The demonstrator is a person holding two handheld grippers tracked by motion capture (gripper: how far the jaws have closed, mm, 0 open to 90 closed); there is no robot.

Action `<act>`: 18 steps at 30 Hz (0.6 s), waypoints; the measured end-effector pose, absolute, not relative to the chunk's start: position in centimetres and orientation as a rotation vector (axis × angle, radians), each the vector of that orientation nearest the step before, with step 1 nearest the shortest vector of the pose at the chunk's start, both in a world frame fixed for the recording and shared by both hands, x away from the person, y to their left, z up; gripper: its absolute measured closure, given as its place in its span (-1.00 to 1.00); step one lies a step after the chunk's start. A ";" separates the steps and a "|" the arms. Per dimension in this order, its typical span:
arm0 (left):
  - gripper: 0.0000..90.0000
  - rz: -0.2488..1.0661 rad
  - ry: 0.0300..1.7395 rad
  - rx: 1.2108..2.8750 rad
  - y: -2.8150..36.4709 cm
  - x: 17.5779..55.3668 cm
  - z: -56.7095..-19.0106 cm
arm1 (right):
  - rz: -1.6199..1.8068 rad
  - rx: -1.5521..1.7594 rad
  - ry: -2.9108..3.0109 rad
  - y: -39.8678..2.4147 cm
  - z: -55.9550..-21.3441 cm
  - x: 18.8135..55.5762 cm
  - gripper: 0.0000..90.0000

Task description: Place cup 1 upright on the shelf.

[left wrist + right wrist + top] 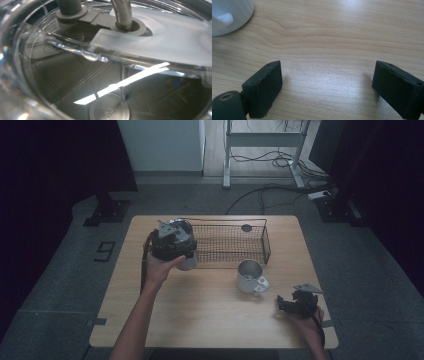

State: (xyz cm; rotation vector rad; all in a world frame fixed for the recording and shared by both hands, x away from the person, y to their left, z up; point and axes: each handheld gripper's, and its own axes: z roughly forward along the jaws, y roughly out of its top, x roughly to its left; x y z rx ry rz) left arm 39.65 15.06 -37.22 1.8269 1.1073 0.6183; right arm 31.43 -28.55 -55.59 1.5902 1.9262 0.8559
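From the high view, the left claw [172, 242] sits over a clear jar [186, 261] at the left end of the wire basket [235, 242], which serves as the landmark on the bench [200, 320]. The jar stands just outside the basket's left wall, touching or nearly touching it, and the person's left hand [159, 269] wraps the claw's body from the near side. The claw's black housing hides its jaws and most of the jar here, so this view does not tell how they stand. A metal mug [250, 276] stands on the bench just in front of the basket's right half, its handle turned toward the near right. The right claw [284, 303] lies low on the bench, well in front of the basket's right end and near the mug, with the right hand [307, 320] behind it. A small dark round thing [246, 227] lies inside the basket by its far wall.

In the left gripper view, the camera looks at very close range into the jar [75, 75]: a curved clear wall, a frosted lid strap [162, 47], a grey hinge piece [100, 18] and a round embossed disc [108, 110] at the bottom. The jaws are not visible, so I cannot tell whether they grip the jar.

In the right gripper view, the right claw [327, 87] stands wide, both black jaws apart over bare wood with nothing between them. The mug's [229, 15] pale wall shows at the upper left.
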 end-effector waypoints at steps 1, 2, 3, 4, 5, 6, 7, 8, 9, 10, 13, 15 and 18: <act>-0.91 0.616 1.108 1.825 15.1 39.7 -37.2 | 0.856 1.589 1.926 -28.6 -55.6 31.4 -0.80; -0.91 0.612 1.109 1.823 15.1 39.8 -37.2 | 0.858 1.590 1.925 -28.5 -55.6 31.4 -0.80; -0.91 0.609 1.110 1.824 15.1 39.8 -37.2 | 0.858 1.589 1.925 -28.6 -55.6 31.4 -0.80; -0.91 0.608 1.113 1.821 15.1 39.9 -37.1 | 0.856 1.590 1.925 -28.6 -55.6 31.4 -0.80; -0.91 0.607 1.115 1.821 15.1 40.0 -37.1 | 0.858 1.589 1.925 -28.6 -55.6 31.4 -0.80; -0.91 0.610 1.114 1.822 15.2 40.1 -37.1 | 0.858 1.589 1.924 -28.6 -55.6 31.4 -0.80; -0.91 0.613 1.116 1.823 15.2 40.2 -37.0 | 0.858 1.590 1.924 -28.6 -55.6 31.4 -0.80; -0.91 0.614 1.118 1.823 15.2 40.3 -36.9 | 0.858 1.590 1.924 -28.6 -55.6 31.4 -0.80; -0.91 0.615 1.119 1.823 15.2 40.3 -36.9 | 0.858 1.590 1.924 -28.6 -55.6 31.4 -0.79; -0.91 0.615 1.119 1.823 15.1 40.4 -36.8 | 0.858 1.590 1.924 -28.6 -55.6 31.4 -0.79; -0.91 0.614 1.123 1.824 15.0 40.7 -36.8 | 0.858 1.590 1.923 -28.6 -55.6 31.4 -0.79; -0.91 0.611 1.124 1.827 14.9 40.9 -36.8 | 0.858 1.591 1.922 -28.6 -55.6 31.4 -0.79; -0.91 0.611 1.125 1.830 14.8 41.1 -36.8 | 0.858 1.590 1.921 -28.6 -55.6 31.4 -0.78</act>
